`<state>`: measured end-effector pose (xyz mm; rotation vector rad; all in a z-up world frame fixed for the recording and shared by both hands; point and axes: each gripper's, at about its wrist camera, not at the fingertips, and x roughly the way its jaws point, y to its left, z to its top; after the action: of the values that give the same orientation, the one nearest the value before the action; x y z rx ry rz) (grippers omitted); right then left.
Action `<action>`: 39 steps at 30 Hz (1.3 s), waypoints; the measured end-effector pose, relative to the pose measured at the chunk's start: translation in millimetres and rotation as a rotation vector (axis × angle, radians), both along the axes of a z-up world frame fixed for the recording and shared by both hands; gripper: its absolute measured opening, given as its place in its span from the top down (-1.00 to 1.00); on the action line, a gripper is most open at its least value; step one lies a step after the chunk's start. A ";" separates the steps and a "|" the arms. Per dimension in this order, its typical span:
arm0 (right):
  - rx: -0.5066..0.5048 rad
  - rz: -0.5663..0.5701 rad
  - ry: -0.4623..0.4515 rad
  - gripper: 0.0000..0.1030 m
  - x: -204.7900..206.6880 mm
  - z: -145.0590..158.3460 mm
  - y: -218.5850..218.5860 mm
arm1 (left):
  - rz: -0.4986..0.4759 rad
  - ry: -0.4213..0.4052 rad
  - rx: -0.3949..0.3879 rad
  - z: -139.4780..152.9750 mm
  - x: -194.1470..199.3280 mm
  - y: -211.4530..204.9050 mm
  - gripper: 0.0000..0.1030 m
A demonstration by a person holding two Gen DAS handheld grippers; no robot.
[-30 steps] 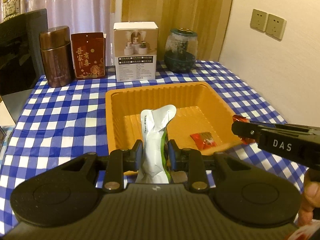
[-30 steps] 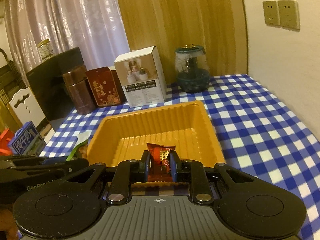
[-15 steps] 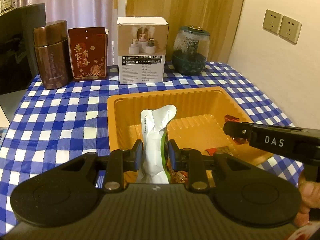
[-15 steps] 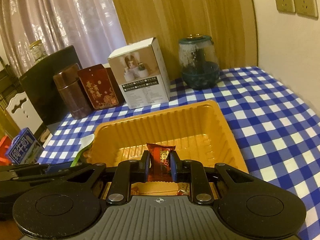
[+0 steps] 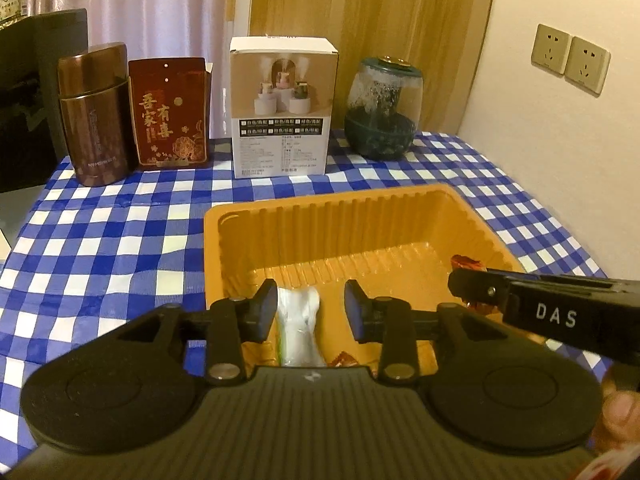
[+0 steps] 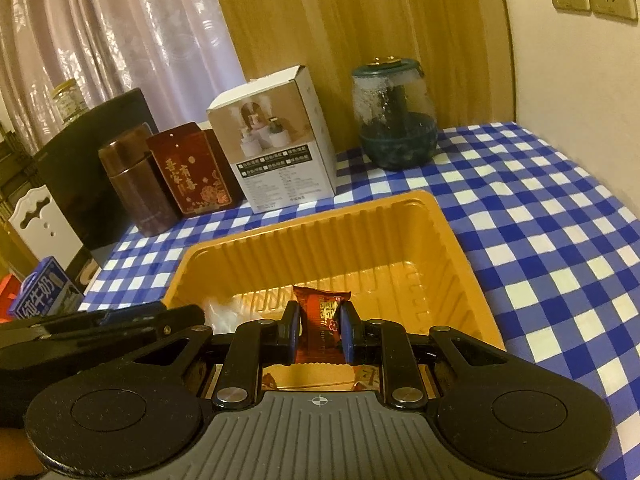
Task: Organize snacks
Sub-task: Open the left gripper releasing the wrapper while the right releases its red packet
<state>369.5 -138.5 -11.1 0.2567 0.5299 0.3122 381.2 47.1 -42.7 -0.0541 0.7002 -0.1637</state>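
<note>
Presently both claws hang over the near end of the orange plastic tray (image 5: 472,220), which sits on the blue-and-white checked desk (image 5: 112,240).

Left claw (image 5: 311,312): jaws have just been opening and stand part-way apart. White snack packet (image 5: 299,328) lies between them, close against the left pad, clear gap to the right pad; not squeezed. Packet has sunk low into the tray, its lower end cut off behind the claw body. Green edge shows along its left side; print unreadable.

Right claw (image 6: 319,330): narrow, pads pressed on both sides of a red candy wrapper (image 6: 320,320), held upright above the tray floor. Gold characters on the wrapper, too blurred to read. From the left wrist view this claw crosses in from the right as a black bar marked "DAS", with only a crinkled red tip of the wrapper peeking above it.

Hard to make out: scraps of orange-red wrapper at the tray's near edge, mostly hidden under both claw bodies; count uncertain. White packet shows in the right wrist view only as a pale blur behind the left claw's arm.

Back row along the wall, well apart from the tray: brown canister (image 5: 94,116), red card box (image 5: 170,114), white product box (image 5: 282,108), dark green glass jar (image 5: 382,110). Milk carton (image 6: 42,294) off the desk's left edge, partly cut off.
</note>
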 end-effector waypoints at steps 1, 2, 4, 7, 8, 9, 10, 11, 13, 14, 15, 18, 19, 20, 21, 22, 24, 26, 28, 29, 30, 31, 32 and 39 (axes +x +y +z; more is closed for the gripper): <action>0.005 0.001 0.004 0.58 0.4 -0.7 -0.4 | 0.001 0.003 -0.002 -0.2 -0.7 0.6 0.36; 0.007 0.002 0.005 0.58 0.7 -0.7 -0.3 | 0.002 0.006 -0.004 -0.3 -1.2 1.0 0.36; 0.009 0.003 0.003 0.58 0.6 -0.5 -0.2 | 0.006 0.015 -0.004 -0.5 -1.8 2.3 0.36; 0.025 0.012 0.002 0.58 0.7 -0.5 -0.7 | 0.013 0.018 -0.005 -0.6 -3.3 5.2 0.36; 0.027 0.013 0.003 0.58 0.7 -0.3 -0.5 | 0.017 0.021 -0.003 -0.5 -3.8 6.3 0.36; 0.031 0.016 0.004 0.58 1.0 -0.6 -0.5 | 0.020 0.021 -0.002 -0.4 -4.0 7.2 0.36; 0.037 0.020 0.006 0.58 1.2 -1.2 -0.9 | 0.022 0.020 -0.004 -0.1 -4.6 8.0 0.36; 0.044 0.022 0.009 0.58 1.4 -1.8 -1.3 | 0.025 0.020 -0.004 0.0 -4.8 8.7 0.36; 0.054 0.029 0.007 0.58 2.0 -2.7 -1.0 | 0.026 0.019 -0.003 0.3 -5.3 8.8 0.36; 0.061 0.034 0.003 0.58 2.0 -3.4 -1.1 | 0.026 0.017 -0.004 0.5 -5.6 8.9 0.36; 0.068 0.039 0.001 0.57 2.5 -4.3 -1.2 | 0.026 0.017 -0.003 0.5 -5.9 8.7 0.36; 0.098 0.034 0.014 0.28 4.2 -6.9 -4.4 | 0.023 0.018 -0.002 0.0 -7.2 7.7 0.36; 0.111 0.029 0.018 0.19 4.8 -7.4 -6.2 | 0.022 0.019 -0.003 -0.2 -7.4 7.9 0.36; 0.118 0.017 0.017 0.02 4.8 -7.8 -8.2 | 0.020 0.020 -0.003 -0.3 -7.4 7.7 0.36; 0.119 0.008 0.014 -0.01 4.7 -7.4 -9.8 | 0.019 0.020 -0.001 -0.4 -7.7 7.2 0.36; 0.120 0.001 0.012 -0.01 4.6 -7.3 -11.4 | 0.019 0.019 0.001 -0.3 -8.1 7.0 0.36; 0.124 -0.014 0.008 -0.02 4.2 -6.7 -14.9 | 0.016 0.019 0.001 0.1 -8.8 6.2 0.36; 0.122 -0.026 0.003 -0.02 3.5 -6.2 -17.3 | 0.014 0.018 0.002 1.1 -10.7 5.8 0.36; 0.119 -0.035 -0.001 -0.02 2.4 -5.6 -19.4 | 0.012 0.017 0.003 2.1 -12.6 5.3 0.36; 0.116 -0.038 -0.005 -0.02 1.3 -5.1 -19.9 | 0.011 0.016 0.003 2.9 -13.6 5.1 0.36; 0.110 -0.042 -0.009 -0.02 0.1 -4.5 -20.2 | 0.010 0.014 0.003 3.8 -14.7 4.8 0.36; 0.105 -0.044 -0.016 -0.02 -1.5 -3.6 -20.6 | 0.010 0.013 0.003 4.7 -15.8 4.3 0.36; 0.099 -0.045 -0.022 -0.02 -3.4 -2.7 -20.8 | 0.010 0.012 0.003 5.7 -16.9 3.9 0.36; 0.029 -0.057 -0.084 -0.02 -25.8 4.6 -19.2 | 0.013 0.015 -0.001 9.3 -34.2 1.9 0.36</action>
<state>343.8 -157.7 -6.5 0.2851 0.4345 0.2738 347.0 49.0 -33.4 -0.0606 0.7146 -0.1515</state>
